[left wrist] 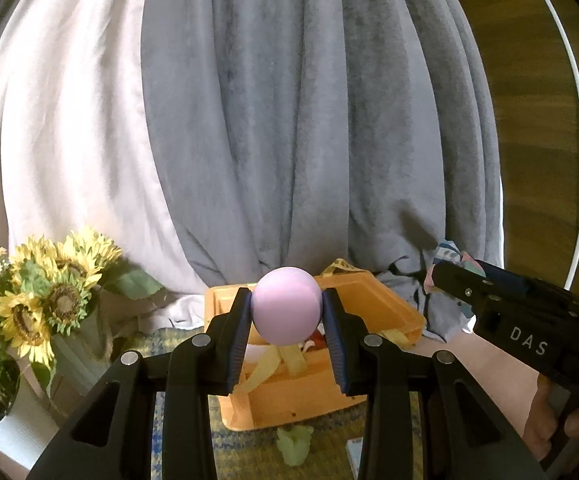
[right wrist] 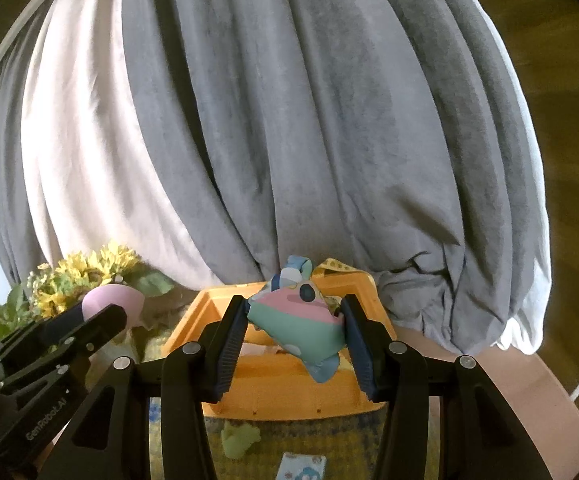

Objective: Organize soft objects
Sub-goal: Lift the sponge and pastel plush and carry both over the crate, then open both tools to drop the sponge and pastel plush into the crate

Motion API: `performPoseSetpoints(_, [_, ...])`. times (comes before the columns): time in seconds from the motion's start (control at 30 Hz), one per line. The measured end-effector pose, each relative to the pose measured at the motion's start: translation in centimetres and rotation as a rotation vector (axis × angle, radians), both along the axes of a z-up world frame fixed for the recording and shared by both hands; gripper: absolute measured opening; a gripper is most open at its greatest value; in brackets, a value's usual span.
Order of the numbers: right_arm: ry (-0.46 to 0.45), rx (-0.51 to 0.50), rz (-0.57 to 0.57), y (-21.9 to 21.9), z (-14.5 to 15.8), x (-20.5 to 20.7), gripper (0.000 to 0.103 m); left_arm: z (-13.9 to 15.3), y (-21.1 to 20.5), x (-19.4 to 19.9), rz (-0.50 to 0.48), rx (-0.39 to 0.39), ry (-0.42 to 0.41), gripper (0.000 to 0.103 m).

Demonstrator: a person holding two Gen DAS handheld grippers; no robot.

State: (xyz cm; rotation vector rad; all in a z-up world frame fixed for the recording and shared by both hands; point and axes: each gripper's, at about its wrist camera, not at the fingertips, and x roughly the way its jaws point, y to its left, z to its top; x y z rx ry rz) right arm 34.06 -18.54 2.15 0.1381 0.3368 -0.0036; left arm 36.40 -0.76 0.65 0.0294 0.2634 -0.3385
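Note:
My left gripper (left wrist: 286, 312) is shut on a soft pink ball (left wrist: 286, 306) and holds it above the orange bin (left wrist: 385, 304). My right gripper (right wrist: 295, 320) is shut on a pastel patterned soft pouch (right wrist: 295, 320) and holds it above the same orange bin (right wrist: 281, 384). The right gripper shows at the right of the left wrist view (left wrist: 445, 276), with the pouch (left wrist: 451, 254) at its tips. The left gripper and pink ball (right wrist: 109, 300) show at the left of the right wrist view. The bin holds yellow ribbon strips (left wrist: 289, 360) and small items.
A pale green soft toy (left wrist: 295, 444) lies on the yellow-blue mat (left wrist: 249, 452) in front of the bin. A patterned card (right wrist: 301, 466) lies nearby. Sunflowers (left wrist: 49, 292) in a pot stand left. Grey and white draped cloth (left wrist: 289, 120) hangs behind.

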Motion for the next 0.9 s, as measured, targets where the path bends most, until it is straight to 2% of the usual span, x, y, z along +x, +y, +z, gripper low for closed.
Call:
performPoseSetpoints(0.43, [0.003, 0.011, 0.003, -1.0, -0.2, 5.4, 0.049, 0.0, -0.9, 5.0, 0.017, 0.007, -0.008, 0.035])
performPoseSetpoints(0.9, [0.067, 0.025, -0.008, -1.9, -2.4, 11.4, 0.049, -2.8, -2.0, 11.0, 0.022, 0.021, 0.090, 0.035])
